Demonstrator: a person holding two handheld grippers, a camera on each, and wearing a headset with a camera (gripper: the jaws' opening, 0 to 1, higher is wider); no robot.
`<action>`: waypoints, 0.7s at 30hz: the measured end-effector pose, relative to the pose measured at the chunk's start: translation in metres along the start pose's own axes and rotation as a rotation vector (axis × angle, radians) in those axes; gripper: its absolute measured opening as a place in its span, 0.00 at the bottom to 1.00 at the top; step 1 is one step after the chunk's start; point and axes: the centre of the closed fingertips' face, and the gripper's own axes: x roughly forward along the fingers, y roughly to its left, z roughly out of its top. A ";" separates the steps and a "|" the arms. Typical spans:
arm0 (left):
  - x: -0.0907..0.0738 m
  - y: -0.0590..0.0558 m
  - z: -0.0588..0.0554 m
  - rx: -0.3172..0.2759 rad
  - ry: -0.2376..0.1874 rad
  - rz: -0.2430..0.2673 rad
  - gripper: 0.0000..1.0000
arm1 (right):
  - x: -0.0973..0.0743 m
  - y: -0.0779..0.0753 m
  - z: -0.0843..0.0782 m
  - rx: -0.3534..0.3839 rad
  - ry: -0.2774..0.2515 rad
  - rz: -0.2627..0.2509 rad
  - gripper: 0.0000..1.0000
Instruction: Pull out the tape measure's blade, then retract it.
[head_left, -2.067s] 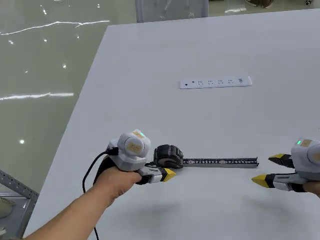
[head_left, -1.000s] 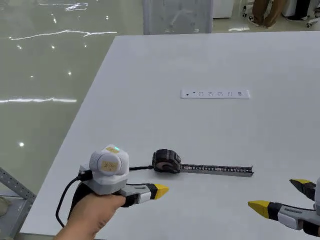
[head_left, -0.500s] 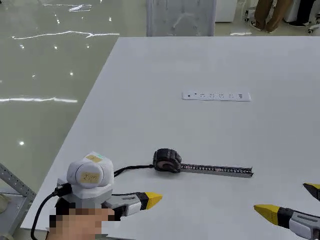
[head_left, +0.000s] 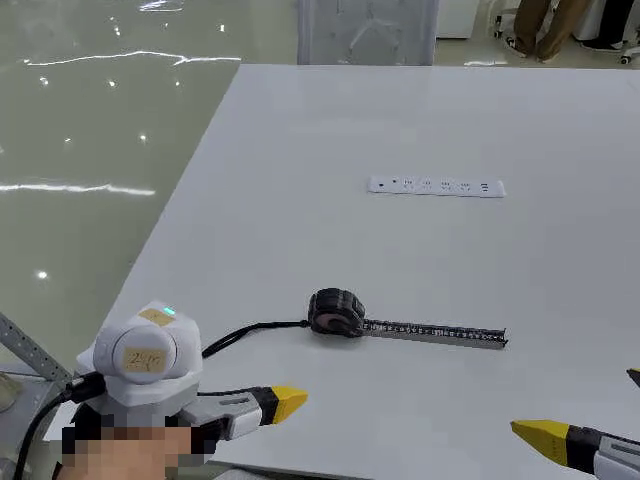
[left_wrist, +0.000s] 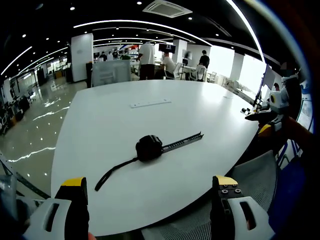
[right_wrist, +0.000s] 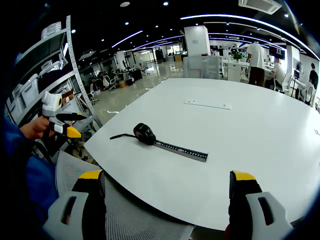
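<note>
White bench (head_left: 320, 150) in an open office hall with a glossy floor, carrying a white power strip (head_left: 436, 187) well beyond the work. Item: black tape measure (head_left: 335, 312), case toward the bench's near left, blade (head_left: 435, 333) drawn out and lying flat, black strap (head_left: 255, 328) trailing the opposite way. Long axis: across the person's front, case at the left end, blade tip at the right. Left tool (left_wrist: 150, 181): released, jaws wide with nothing between, held off the near edge, nearer the case. Right tool (right_wrist: 167, 175): likewise released and empty, nearer the blade tip. Both stand well apart from the tape measure, which lies ahead of them. Judged outstanding: retraction. Indistinct: lock button, end hook, blade figures. Right tool is cut off at the head view's lower edge.
</note>
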 end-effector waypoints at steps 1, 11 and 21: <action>-0.001 0.000 -0.001 0.000 0.003 0.003 1.00 | -0.002 0.001 0.000 -0.002 0.001 0.000 1.00; -0.010 0.001 -0.008 -0.024 0.021 0.017 1.00 | -0.014 -0.001 0.001 -0.007 0.008 -0.010 1.00; -0.016 0.003 -0.013 -0.034 0.031 0.036 1.00 | -0.018 0.000 -0.004 -0.012 0.022 -0.010 1.00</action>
